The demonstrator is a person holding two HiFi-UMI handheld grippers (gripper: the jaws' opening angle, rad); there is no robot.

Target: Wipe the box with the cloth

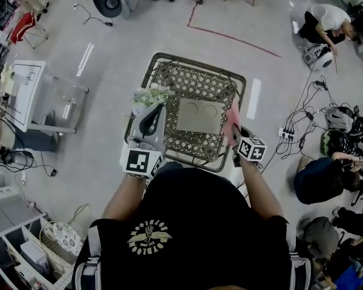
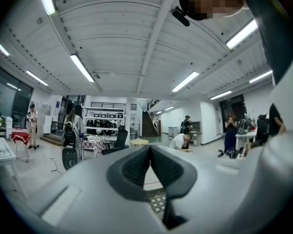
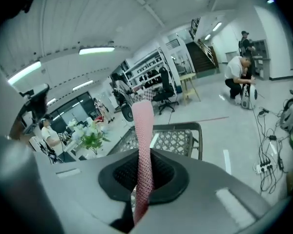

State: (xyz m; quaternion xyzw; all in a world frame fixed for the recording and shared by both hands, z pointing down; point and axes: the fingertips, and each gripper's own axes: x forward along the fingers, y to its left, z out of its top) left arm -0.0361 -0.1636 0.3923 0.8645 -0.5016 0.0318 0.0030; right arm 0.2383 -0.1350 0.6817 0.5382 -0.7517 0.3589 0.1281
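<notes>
— Box (image 1: 199, 115)?
— Flat in the middle of the lattice table (image 1: 169, 80).
— Cloth (image 3: 144, 130)?
— Pink, pinched upright in the right tongs (image 3: 144, 174), just beside the box's right edge; hard to tell whether touching.
— Left tongs (image 2: 150, 149)?
— Clenched tip to tip on nothing, raised over the table's left side, near the flowers (image 1: 148, 96).

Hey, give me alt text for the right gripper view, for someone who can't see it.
The right gripper is shut on a pink mesh cloth that stands up between its jaws. Beyond it is a lattice-topped table with a dark metal rim, flowers at its left side, and a person crouching on the floor at far right.
</notes>
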